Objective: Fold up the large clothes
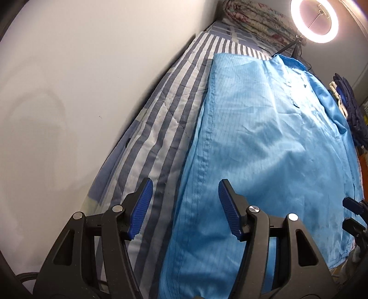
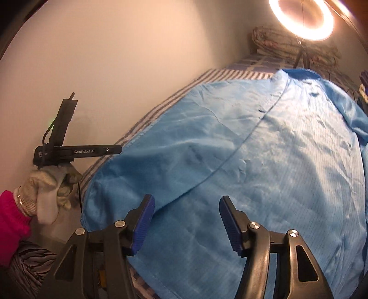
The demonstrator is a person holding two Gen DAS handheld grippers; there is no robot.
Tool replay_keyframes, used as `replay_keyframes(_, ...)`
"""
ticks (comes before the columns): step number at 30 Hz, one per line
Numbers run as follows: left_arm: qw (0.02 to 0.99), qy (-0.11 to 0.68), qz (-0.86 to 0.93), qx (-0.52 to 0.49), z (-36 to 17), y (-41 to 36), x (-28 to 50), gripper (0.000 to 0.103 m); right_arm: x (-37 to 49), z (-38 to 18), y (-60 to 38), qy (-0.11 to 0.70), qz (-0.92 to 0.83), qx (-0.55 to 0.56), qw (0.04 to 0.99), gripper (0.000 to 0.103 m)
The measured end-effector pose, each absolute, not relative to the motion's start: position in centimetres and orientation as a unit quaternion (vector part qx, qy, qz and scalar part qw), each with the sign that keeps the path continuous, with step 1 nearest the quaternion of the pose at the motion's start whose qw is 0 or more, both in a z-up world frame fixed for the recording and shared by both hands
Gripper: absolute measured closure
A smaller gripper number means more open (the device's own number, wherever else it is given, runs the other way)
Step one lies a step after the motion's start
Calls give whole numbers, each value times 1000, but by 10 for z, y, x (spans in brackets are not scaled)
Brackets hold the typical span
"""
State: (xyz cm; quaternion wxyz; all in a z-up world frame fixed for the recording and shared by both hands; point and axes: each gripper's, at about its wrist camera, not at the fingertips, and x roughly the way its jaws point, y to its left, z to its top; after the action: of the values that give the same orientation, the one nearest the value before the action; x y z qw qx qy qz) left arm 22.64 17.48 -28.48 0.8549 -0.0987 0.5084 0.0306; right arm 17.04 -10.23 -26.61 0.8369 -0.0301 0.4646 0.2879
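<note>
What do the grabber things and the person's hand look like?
Each gripper, left and right, has black plastic arms, silver rivets and ribbed blue pads. The left hand wears a grey knit glove under a pink sleeve; its unit reads GenRobot.AI.

I count one blue garment (image 2: pixel 253 165), my two grippers (image 1: pixel 185 207) (image 2: pixel 186 220), one ring light (image 1: pixel 314 20), one striped bedcover (image 1: pixel 161 110)

garment (image 1: pixel 264 142): thin blue cloth, slight sheen, fine grid weave
bedcover (image 1: pixel 161 128): striped quilted cloth, matt
pads (image 1: pixel 141 207): ribbed blue plastic
glove (image 2: pixel 49 191): grey knit
</note>
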Motion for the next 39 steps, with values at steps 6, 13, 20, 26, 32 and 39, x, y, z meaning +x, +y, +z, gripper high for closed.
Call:
replay_keyframes(6, 848, 521, 25, -97, -296, 177, 232, 42, 176, -278, -103, 487, 300, -13, 820, 44)
replay_keyframes(13, 841, 533, 18, -89, -307, 170, 235, 101, 180, -279, -98, 489, 311, -4, 815, 49)
replay_keyframes(20, 863, 494, 16, -101, -281, 168, 226, 103, 191, -279, -92, 505, 317, 12, 803, 51)
replay_keyframes(26, 878, 467, 0, -102, -259, 158, 221, 103, 251, -276, -77, 526, 319, 52, 787, 44)
replay_keyframes(32, 884, 459, -16, -89, -249, 145, 220, 103, 319, -273, -34, 538, 314, 75, 779, 40)
replay_keyframes(39, 887, 453, -26, -87, -244, 133, 221, 103, 364, -295, 52, 570, 296, 40, 765, 40)
